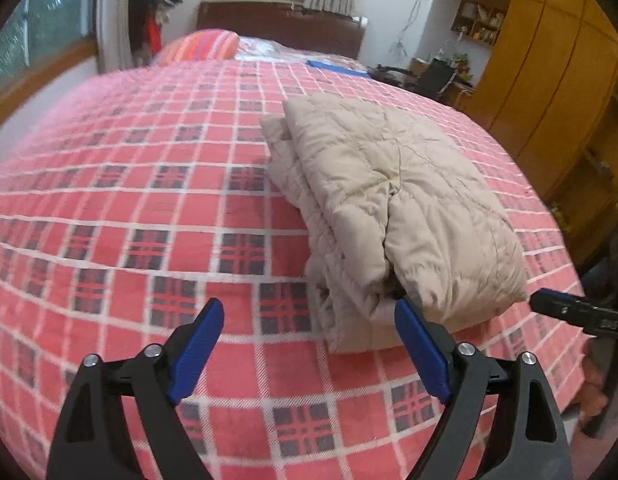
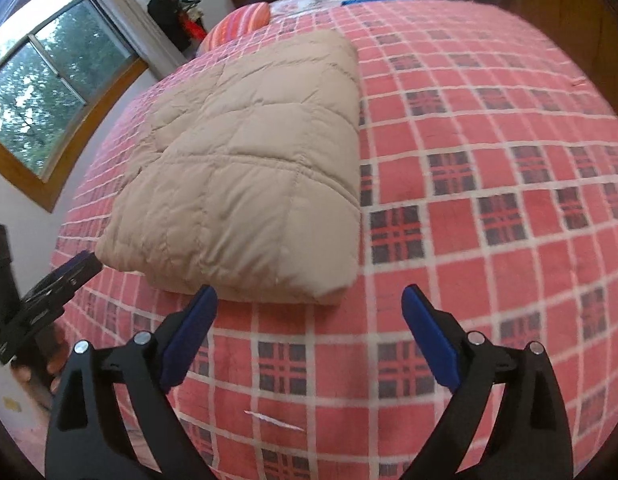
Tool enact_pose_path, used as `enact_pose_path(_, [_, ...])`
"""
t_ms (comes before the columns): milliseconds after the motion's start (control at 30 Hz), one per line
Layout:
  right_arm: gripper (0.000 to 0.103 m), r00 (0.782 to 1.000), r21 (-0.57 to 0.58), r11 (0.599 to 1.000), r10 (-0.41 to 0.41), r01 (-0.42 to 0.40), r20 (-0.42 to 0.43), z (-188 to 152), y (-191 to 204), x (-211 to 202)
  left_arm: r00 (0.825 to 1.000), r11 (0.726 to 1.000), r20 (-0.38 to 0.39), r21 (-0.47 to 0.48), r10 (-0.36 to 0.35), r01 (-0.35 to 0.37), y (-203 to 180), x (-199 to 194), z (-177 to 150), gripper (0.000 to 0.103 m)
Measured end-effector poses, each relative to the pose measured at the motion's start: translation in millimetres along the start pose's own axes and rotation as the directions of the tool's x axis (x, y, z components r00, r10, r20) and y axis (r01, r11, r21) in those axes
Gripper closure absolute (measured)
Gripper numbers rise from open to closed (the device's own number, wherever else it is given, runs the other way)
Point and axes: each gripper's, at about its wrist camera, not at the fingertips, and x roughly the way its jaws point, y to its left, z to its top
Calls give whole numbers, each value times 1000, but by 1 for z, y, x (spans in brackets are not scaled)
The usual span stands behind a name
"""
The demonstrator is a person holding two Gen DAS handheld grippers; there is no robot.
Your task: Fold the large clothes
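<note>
Beige quilted puffy jacket [image 2: 245, 168]; red bed blanket [image 2: 489, 240] with white grid, dark navy plaid squares; orange-striped pillow [image 1: 201, 46]; blue-padded black gripper fingers [image 1: 199, 344].

Black tool [image 1: 307, 308] arms, blue pads [image 1: 197, 348], silver screws [image 1: 464, 347]

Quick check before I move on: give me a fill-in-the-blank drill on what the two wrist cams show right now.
1. The beige quilted jacket lies ____ into a compact stack on the plaid blanket.
2. The jaws of the left gripper and the right gripper are both ____.
3. Neither gripper holds the ____.
4. At the head of the bed lies a ____ pillow.

Missing words: folded; open; jacket; striped
</note>
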Motion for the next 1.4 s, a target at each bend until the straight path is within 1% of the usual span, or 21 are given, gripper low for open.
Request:
enact_pose_path(100, [7, 998, -10, 999, -51, 52, 37, -13, 8, -14, 995, 996, 54, 37, 84, -86, -9, -15, -7, 8])
enact_pose_path(167, [7, 995, -11, 997, -74, 75, 61, -20, 17, -24, 992, 992, 66, 49, 111, -114, -15, -26, -11, 7])
enact_pose_path(233, [6, 993, -10, 996, -90, 91, 74, -24, 15, -30, 991, 992, 71, 43, 111, -114, -17, -35, -15, 6])
enact_pose_path(333, [6, 987, -22, 990, -133, 136, 94, -31, 29, -40, 988, 991, 79, 17, 133, -134, -19, -47, -20, 6])
enact_pose_path(467, [5, 983, -46, 988, -139, 146, 121, -47, 41, -60, 984, 989, 106, 18, 145, -148, -27, -65, -29, 6])
enact_pose_path(700, [5, 972, -40, 982, -174, 182, 156, -65, 51, -78, 975, 987, 155, 8, 160, -163, -34, -90, -41, 4])
enact_pose_path(1067, [5, 954, -38, 969, -233, 244, 188, -90, 53, -98, 964, 980, 178, -41, 199, -194, -37, -119, -64, 4])
enact_pose_path(1167, [5, 957, -42, 972, -221, 233, 185, -94, 53, -100, 961, 978, 183, -51, 208, -202, -39, -125, -70, 4])
enact_pose_path(1400, [5, 949, -63, 966, -232, 250, 213, -106, 57, -114, 958, 977, 190, -51, 215, -209, -44, -136, -79, 4])
